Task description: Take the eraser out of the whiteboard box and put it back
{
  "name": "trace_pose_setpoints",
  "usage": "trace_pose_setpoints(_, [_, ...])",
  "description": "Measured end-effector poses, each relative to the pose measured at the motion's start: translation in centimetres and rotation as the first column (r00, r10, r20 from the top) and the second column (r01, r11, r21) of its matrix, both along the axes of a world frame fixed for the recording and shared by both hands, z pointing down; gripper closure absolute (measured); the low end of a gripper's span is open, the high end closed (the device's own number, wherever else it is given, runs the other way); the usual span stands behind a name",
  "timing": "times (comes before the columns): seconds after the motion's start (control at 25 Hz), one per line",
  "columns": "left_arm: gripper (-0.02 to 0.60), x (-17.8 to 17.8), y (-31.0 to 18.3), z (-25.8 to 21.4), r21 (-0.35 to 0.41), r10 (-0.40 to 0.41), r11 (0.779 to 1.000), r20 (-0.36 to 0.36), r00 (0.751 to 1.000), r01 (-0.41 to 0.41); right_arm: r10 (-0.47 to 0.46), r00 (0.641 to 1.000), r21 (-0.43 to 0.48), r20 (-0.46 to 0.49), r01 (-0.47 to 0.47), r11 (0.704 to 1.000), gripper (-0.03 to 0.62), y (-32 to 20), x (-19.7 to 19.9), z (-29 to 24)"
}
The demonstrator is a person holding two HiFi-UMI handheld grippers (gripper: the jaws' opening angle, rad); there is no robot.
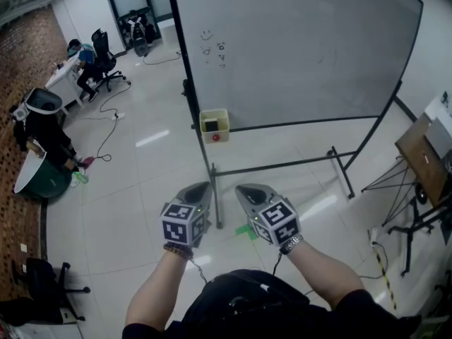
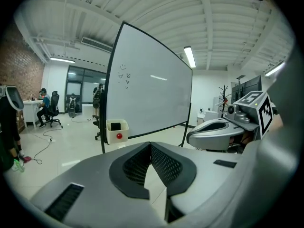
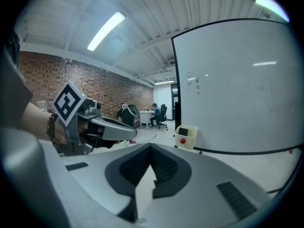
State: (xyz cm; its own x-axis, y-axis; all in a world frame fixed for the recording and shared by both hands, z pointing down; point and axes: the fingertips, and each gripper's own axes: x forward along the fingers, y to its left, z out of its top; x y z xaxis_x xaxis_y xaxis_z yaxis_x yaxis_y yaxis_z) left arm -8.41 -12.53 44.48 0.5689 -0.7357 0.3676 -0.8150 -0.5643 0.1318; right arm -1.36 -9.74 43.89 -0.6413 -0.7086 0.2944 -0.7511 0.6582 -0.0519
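Observation:
A pale yellow whiteboard box (image 1: 215, 125) with a red dot on its front hangs at the lower left corner of the whiteboard (image 1: 296, 48). A dark eraser (image 1: 211, 125) sits inside it. The box also shows in the left gripper view (image 2: 117, 130) and the right gripper view (image 3: 186, 137), far ahead. My left gripper (image 1: 200, 189) and right gripper (image 1: 246, 190) are side by side above the floor, well short of the box. Both are shut with nothing between the jaws.
The whiteboard's black stand legs (image 1: 215, 189) reach across the floor between the grippers. An easel-like stand (image 1: 424, 168) is at the right. People sit at desks (image 1: 81, 62) at the far left, with cables on the floor.

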Motion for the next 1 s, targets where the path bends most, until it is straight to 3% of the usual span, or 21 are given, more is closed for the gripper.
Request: trace_pose_setpoints(1.0, [0.580,-1.5,0.3,1.9,-0.078,0.021,0.997,0.029,0.999,-0.019,0.031,0.998,-0.048,-0.049,-0.033,0.998,0.572,0.0,-1.6,0.6])
